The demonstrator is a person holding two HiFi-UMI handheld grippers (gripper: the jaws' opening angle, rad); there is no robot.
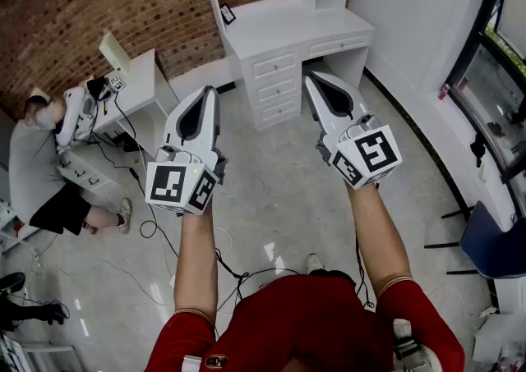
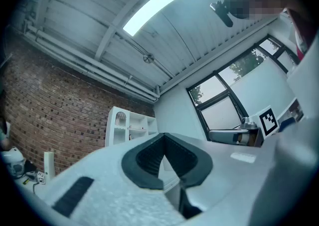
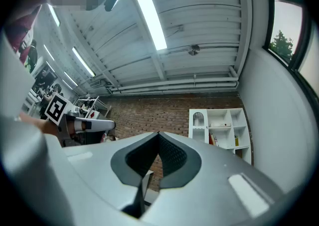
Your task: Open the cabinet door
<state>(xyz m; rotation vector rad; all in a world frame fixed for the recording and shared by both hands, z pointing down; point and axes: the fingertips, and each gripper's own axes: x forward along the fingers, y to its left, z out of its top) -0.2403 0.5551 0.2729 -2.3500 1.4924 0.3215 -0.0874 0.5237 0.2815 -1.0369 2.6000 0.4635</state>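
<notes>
A white desk unit (image 1: 289, 27) with a stack of drawers (image 1: 275, 88) and a shelf hutch stands against the brick wall, well ahead of me. Both grippers are raised in front of me, tilted upward, far short of it. My left gripper (image 1: 213, 90) is shut and empty, with its dark pads meeting at the tip (image 2: 163, 135). My right gripper (image 1: 310, 75) is shut too, with nothing between its pads (image 3: 158, 134). The white shelf hutch (image 2: 130, 127) shows beyond the left jaws, and again (image 3: 222, 129) to the right of the right jaws. I cannot make out a cabinet door.
A person (image 1: 37, 169) sits at a second white desk (image 1: 136, 87) at the left, with cables (image 1: 160, 227) trailing over the glossy floor. A blue chair (image 1: 493, 243) and windows (image 1: 493, 91) line the right side. The brick wall (image 1: 99, 1) runs along the back.
</notes>
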